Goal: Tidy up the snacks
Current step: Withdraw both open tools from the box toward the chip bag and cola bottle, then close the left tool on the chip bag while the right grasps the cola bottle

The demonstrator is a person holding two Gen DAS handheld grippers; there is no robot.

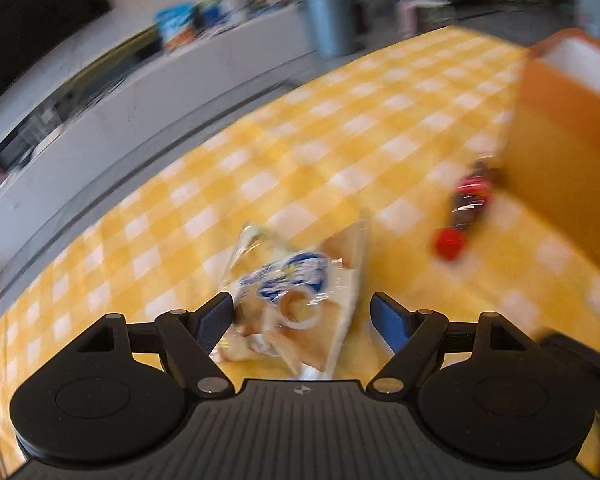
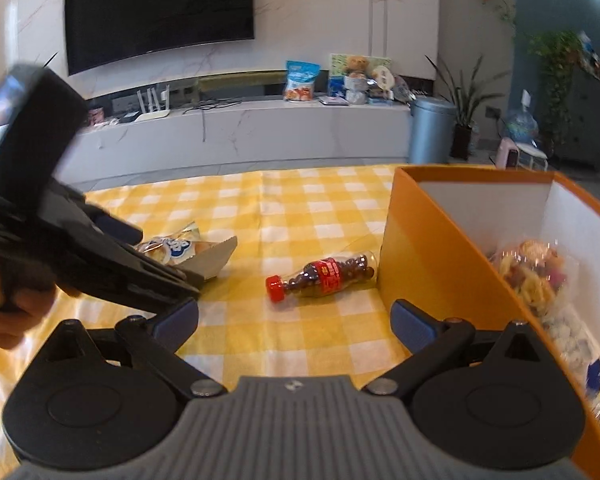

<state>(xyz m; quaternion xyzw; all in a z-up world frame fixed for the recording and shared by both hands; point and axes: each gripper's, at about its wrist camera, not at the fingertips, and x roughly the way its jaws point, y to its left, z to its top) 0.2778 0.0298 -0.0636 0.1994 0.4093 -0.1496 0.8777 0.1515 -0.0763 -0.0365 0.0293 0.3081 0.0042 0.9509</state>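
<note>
A clear bread snack bag [image 1: 296, 300] with a blue label lies on the yellow checked tablecloth [image 1: 300, 152], between the fingers of my open left gripper [image 1: 302, 310]. The bag also shows in the right wrist view [image 2: 184, 250], partly hidden by the left gripper's body. A small bottle [image 2: 324, 276] with a red cap and red label lies on its side beside the orange box [image 2: 420, 264]; it also shows in the left wrist view [image 1: 466, 208]. My right gripper [image 2: 294, 322] is open and empty above the cloth, near the box. The box holds several snack packs [image 2: 534, 272].
A white TV cabinet [image 2: 260, 136] with a dark TV [image 2: 160, 8] above it stands beyond the table. Snack bags [image 2: 300, 86] sit on the cabinet. A grey bin [image 2: 432, 128] and plants [image 2: 468, 92] stand to the right.
</note>
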